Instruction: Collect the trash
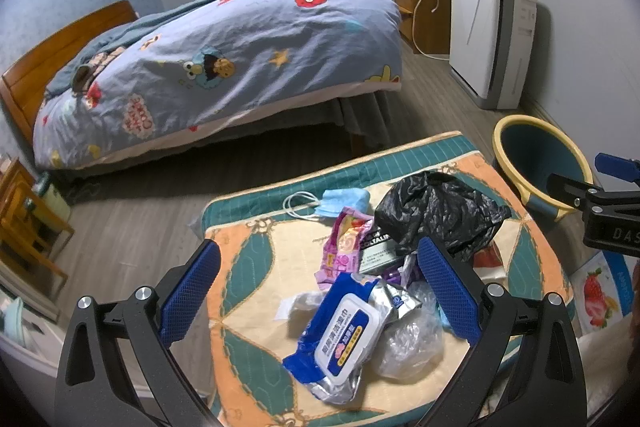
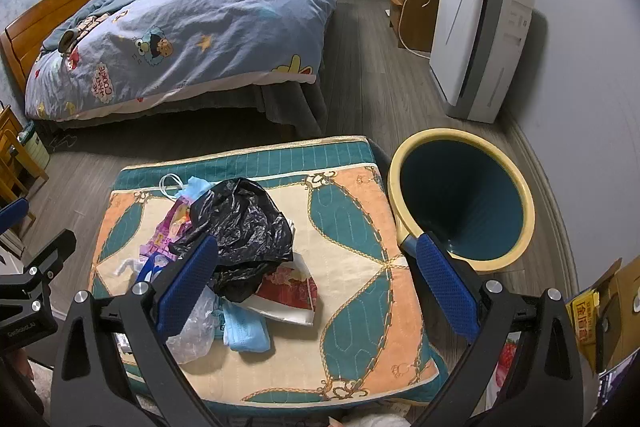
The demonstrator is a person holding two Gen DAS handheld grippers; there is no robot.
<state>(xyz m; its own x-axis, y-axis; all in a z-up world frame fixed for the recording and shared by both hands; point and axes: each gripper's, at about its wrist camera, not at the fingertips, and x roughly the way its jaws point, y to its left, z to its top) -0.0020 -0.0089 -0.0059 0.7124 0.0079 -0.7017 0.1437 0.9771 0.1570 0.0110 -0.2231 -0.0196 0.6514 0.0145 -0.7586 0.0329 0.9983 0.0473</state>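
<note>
Trash pile (image 2: pixel 224 251) lies on the near quilted cushion (image 2: pixel 360 227); the empty bin (image 2: pixel 460 199) stands right. Both the left gripper (image 1: pixel 320 287) and right gripper (image 2: pixel 316 283) hover, jaws released. Nothing is grasped; next comes closing on one piece.

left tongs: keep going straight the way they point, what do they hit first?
Probably the wet wipes pack. It lies centred between the open left tongs, at the near end of the trash pile on the cushion, with the clear plastic bag beside it. Depth is uncertain in this fisheye view.

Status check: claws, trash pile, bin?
Left claw open, over the wet-wipes pack. Right claw open, empty. Trash uncollected on the cushion. Bin beside it, mouth unobstructed.
</note>
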